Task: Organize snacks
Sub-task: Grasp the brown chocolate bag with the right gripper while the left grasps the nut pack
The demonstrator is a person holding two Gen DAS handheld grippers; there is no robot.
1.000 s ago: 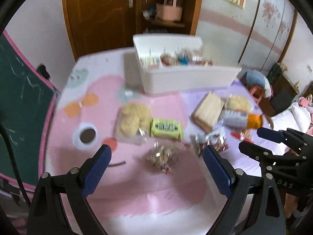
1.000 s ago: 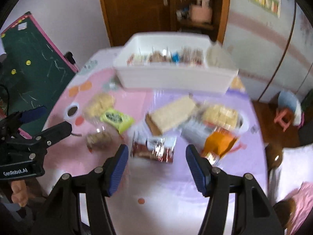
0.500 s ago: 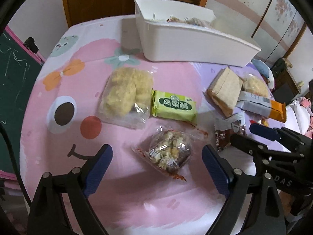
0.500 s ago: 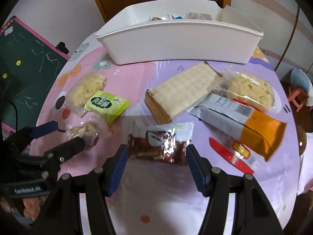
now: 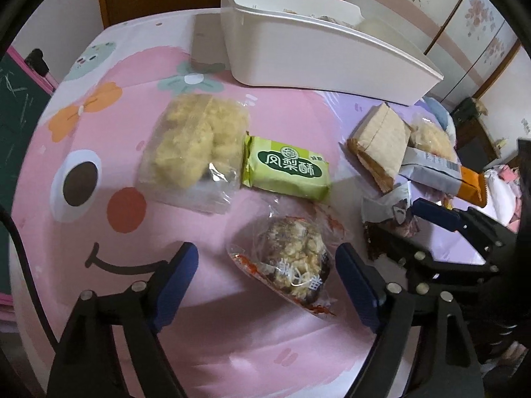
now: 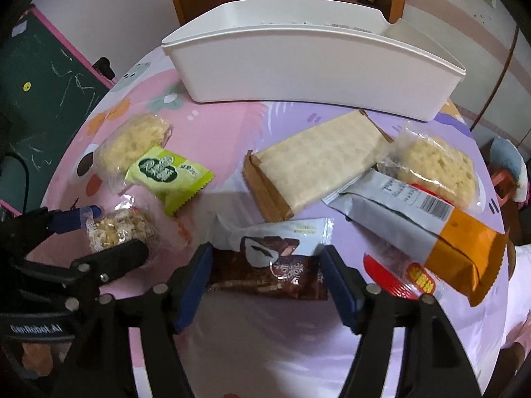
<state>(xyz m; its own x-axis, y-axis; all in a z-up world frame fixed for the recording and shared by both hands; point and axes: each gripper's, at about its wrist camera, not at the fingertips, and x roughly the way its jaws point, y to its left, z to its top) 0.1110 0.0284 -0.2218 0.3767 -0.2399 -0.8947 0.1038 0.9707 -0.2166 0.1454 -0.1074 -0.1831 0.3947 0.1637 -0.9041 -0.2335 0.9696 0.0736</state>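
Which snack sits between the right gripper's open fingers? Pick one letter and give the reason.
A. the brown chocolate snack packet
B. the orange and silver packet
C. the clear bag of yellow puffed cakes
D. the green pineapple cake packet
A: in the right wrist view the brown chocolate snack packet lies on the table between the open fingers of the right gripper, not yet clamped.

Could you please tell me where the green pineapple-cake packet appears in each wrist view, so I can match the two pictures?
Left wrist: green packet sits at centre, right of the clear bag of yellow puffs.
Right wrist: green packet lies left of centre, below-right of those puffs.
Shared landmark: the white bin behind the snacks.
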